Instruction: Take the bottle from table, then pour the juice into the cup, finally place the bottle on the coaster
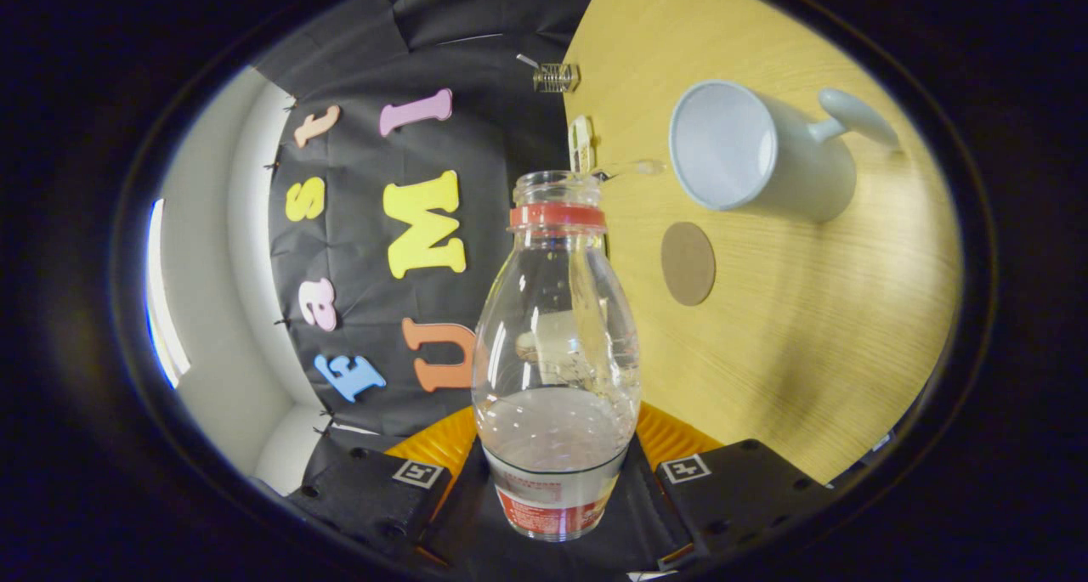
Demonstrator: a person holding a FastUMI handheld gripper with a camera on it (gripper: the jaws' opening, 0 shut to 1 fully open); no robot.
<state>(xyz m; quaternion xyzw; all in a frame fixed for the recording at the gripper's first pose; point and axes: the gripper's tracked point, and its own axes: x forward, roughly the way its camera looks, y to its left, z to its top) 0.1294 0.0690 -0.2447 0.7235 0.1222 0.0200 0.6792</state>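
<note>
Step in hand, as I read it: the pour, or the tilt into it. The bottle (557, 344) is off the tabletop (816, 344) and gripped low on its body, the fingers (557, 480) pinching it from both sides at the label band, so pickup looks done. The whole view is rolled sideways, tabletop standing nearly vertical beside the bottle, which suggests the gripper is tipped over toward the cup (748, 153).

Bottle: clear, no cap, red ring (557, 217) under the open mouth. A small amount of clear liquid sits at the base end; the rest is empty. A thin clear streak shows at the mouth reaching toward the cup rim, possibly a stream of liquid, too faint to be sure.

Cup: pale mug with handle (858, 116), standing on the tabletop beyond the bottle mouth, opening facing the camera. Inside looks empty or near empty; cannot tell for certain.

Coaster (688, 263): round brown disc flat on the tabletop, near the cup, nothing on it.

Next move calls for: keeping the mouth lined up over the cup opening, tilting further to drain, then righting the bottle and setting its base on the coaster.
</note>
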